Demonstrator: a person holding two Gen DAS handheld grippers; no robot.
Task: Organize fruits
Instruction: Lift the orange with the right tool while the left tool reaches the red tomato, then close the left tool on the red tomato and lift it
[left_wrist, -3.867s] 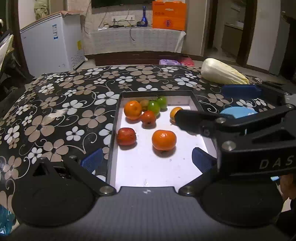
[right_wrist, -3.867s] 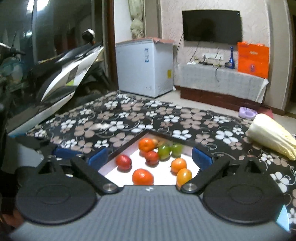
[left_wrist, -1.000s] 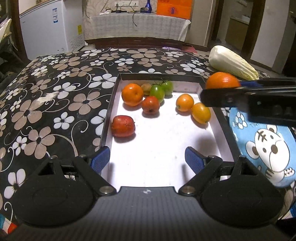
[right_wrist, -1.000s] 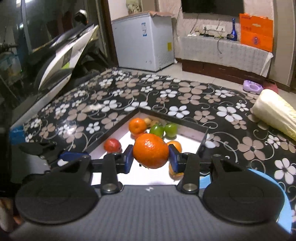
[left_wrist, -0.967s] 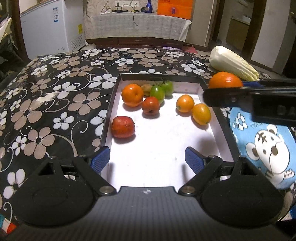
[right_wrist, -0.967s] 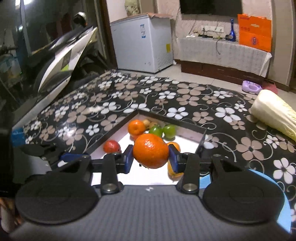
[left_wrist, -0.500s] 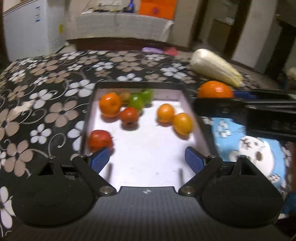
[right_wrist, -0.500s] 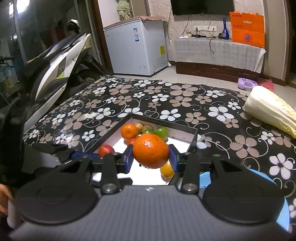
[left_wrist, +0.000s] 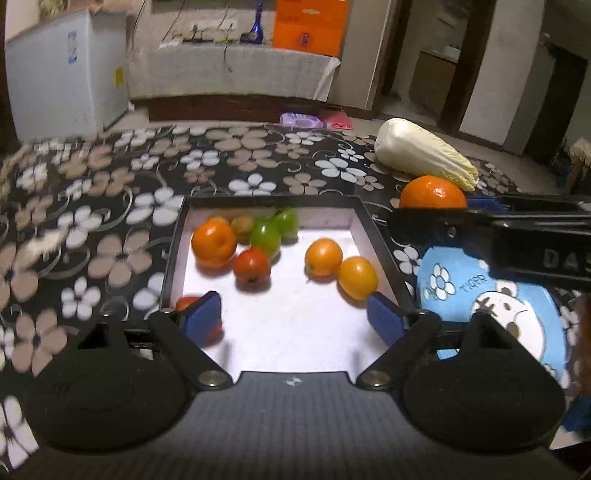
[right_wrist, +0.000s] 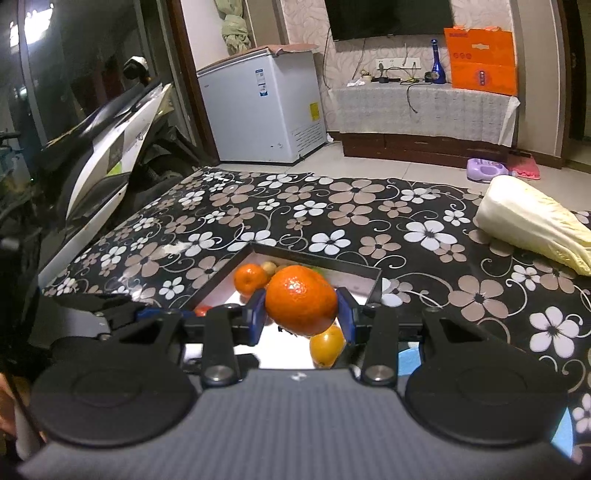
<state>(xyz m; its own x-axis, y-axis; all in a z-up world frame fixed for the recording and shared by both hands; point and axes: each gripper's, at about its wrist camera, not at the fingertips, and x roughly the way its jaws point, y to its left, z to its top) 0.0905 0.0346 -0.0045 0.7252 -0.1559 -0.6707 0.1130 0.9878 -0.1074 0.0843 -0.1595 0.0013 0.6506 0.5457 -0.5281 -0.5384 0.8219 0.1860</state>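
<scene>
the left gripper (left_wrist: 295, 317) hangs spread wide over the tray (left_wrist: 364, 216) of fruit. to its right, the right gripper (left_wrist: 436, 212) grips an orange (left_wrist: 432, 192) above the blue plate (left_wrist: 458, 291), near the cabbage (left_wrist: 421, 157).

Home living room: wall TV (right_wrist: 388, 18), chest freezer (right_wrist: 262, 110), parked scooter (right_wrist: 110, 122).

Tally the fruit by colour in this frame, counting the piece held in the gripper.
Orange or yellow-orange: 4, one held in the right gripper, three in the tray
Green: 2
Red: 2
Small brownish: 1
Total: 9
</scene>
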